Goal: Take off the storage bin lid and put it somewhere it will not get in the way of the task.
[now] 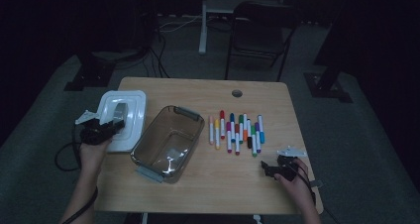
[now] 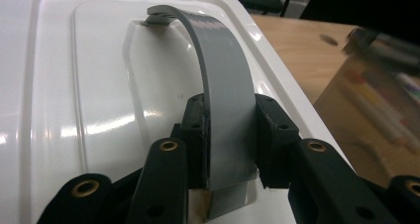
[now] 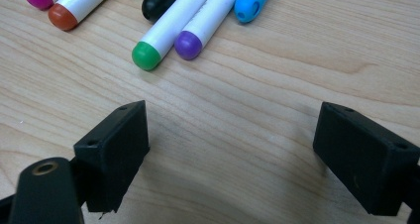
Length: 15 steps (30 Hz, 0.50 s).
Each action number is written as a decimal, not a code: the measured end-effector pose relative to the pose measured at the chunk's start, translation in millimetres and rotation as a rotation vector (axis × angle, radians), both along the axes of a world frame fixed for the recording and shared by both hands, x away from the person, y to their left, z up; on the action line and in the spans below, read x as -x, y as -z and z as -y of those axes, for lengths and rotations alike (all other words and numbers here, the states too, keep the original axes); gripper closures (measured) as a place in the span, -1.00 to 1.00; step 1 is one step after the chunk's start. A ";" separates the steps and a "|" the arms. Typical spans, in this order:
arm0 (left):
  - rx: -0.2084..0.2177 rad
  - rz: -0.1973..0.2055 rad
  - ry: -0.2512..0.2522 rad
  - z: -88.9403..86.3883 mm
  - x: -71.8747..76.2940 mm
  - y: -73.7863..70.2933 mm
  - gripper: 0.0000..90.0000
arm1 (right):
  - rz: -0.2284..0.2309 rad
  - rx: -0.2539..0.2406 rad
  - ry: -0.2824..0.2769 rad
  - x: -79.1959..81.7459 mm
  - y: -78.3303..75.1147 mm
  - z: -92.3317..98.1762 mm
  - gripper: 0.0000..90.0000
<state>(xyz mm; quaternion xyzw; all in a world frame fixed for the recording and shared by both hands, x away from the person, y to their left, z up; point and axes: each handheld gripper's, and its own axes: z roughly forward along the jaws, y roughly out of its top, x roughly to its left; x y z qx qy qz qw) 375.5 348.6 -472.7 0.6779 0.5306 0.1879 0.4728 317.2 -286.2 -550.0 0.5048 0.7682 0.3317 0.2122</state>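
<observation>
Grey, the curved plastic handle [image 2: 225,85] of the white rectangular lid [image 1: 132,116] on the wooden desk [image 1: 257,184] is clamped between the left gripper [image 2: 228,140] jaws; the right gripper [image 3: 233,154] jaws are spread.

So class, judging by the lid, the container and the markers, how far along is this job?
Done: the white lid lies on the table beside the open clear container. In hand: the left tool grips the lid's grey handle. Left: the markers lie outside the container; the right tool waits open.
</observation>
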 end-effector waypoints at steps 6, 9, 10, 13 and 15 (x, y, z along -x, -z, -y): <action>-0.020 -0.057 -0.016 3.7 -2.7 19.9 0.57 | 0.000 0.000 0.000 0.0 0.0 0.0 -0.70; -0.013 -0.070 -0.009 5.8 -3.6 27.4 0.57 | 0.001 0.000 0.000 0.0 0.0 0.0 -0.70; -0.019 -0.078 -0.007 6.6 -3.9 29.7 0.57 | 0.002 0.001 -0.001 -0.1 0.0 0.1 -0.70; -0.029 -0.099 -0.009 8.4 -4.9 36.9 0.57 | 0.000 0.000 -0.001 0.0 0.0 0.0 -0.70; -0.022 -0.111 -0.007 8.2 -5.6 41.9 0.57 | 0.000 0.000 0.000 0.0 0.0 0.1 -0.70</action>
